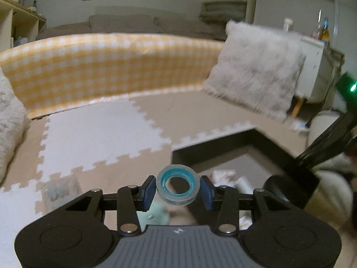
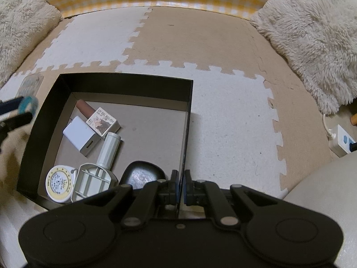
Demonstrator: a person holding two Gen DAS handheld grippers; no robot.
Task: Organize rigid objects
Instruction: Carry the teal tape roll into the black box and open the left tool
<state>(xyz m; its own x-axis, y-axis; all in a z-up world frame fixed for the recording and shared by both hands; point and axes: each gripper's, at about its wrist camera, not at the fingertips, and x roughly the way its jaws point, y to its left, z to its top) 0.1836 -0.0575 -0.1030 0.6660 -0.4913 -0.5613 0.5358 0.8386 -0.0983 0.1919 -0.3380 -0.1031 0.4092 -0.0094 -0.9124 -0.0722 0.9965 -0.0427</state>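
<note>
My left gripper (image 1: 177,188) is shut on a clear tape roll with a blue core (image 1: 177,187) and holds it in the air, left of the black box (image 1: 223,145). The roll also shows at the far left of the right wrist view (image 2: 28,103). My right gripper (image 2: 181,185) is shut on the box's right wall (image 2: 187,120). Inside the box lie a white charger (image 2: 81,135), a UV gel polish carton (image 2: 103,121), a brown tube (image 2: 84,109), a white bottle (image 2: 110,150), a round yellow-rimmed tin (image 2: 59,184), a white plastic frame (image 2: 92,184) and a black dish (image 2: 142,175).
The floor is beige and white puzzle mats (image 2: 200,44). A yellow checked bolster (image 1: 107,67) runs along the back. Fluffy cushions sit at the right (image 2: 312,40) and left (image 2: 20,22). A power strip (image 2: 341,141) lies far right. A clear packet (image 2: 29,84) lies left of the box.
</note>
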